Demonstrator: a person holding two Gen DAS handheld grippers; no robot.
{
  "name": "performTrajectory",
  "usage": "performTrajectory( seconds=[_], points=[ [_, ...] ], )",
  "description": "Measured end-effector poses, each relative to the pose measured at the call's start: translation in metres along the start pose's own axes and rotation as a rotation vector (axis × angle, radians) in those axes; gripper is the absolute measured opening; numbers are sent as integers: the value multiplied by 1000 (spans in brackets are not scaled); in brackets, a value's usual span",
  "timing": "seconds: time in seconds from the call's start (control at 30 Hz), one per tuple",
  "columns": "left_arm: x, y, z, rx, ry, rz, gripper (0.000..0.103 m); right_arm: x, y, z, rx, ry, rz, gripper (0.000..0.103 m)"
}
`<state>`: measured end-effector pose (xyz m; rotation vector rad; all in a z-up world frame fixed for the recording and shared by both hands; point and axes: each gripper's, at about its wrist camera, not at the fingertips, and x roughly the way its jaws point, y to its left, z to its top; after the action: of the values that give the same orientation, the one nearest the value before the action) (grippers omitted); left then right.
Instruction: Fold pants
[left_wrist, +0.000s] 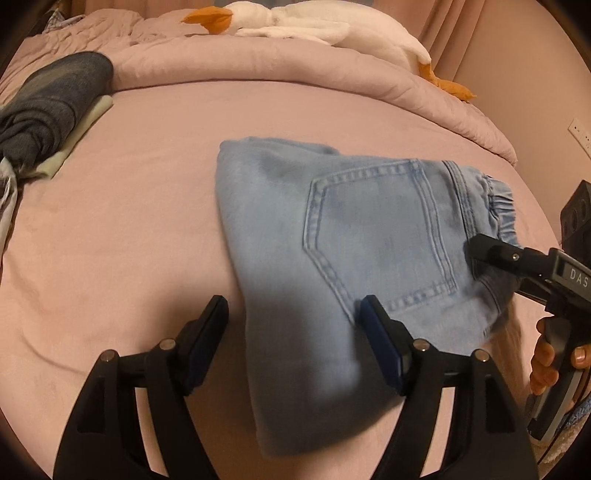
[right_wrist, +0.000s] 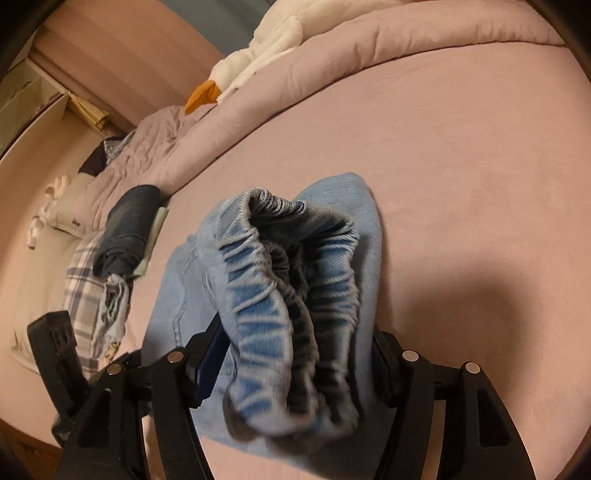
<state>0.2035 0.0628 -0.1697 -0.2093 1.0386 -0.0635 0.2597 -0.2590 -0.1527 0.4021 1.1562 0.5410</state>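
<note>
Folded jeans (left_wrist: 332, 236) on bed (left_wrist: 129, 229). Left tongs (left_wrist: 295, 314) apart, straddling the fold. Right tongs (right_wrist: 295, 343) apart around the waistband; pad contact hidden.

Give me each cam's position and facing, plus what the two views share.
Left wrist: on the left gripper, angled down across the bed at the folded jeans; its own open fingers show, plus the right gripper and a hand.
Right wrist: on the right gripper, looking down the jeans' elastic waistband, which sits between its fingers; the left gripper is at the left edge.
Shared: jeans, bed, dark folded clothes, plush goose.
</note>
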Motion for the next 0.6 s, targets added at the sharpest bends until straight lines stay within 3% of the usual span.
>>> performTrajectory(
  seconds=[0.43,0.6],
  points=[
    [-1,-7,-10,12,-3,19,74,-5,2,-14,-117,-9,-173,69],
    [3,-5,-12,-9,2,9,74,-6,6,-15,-136,4,-179,69]
  ],
)
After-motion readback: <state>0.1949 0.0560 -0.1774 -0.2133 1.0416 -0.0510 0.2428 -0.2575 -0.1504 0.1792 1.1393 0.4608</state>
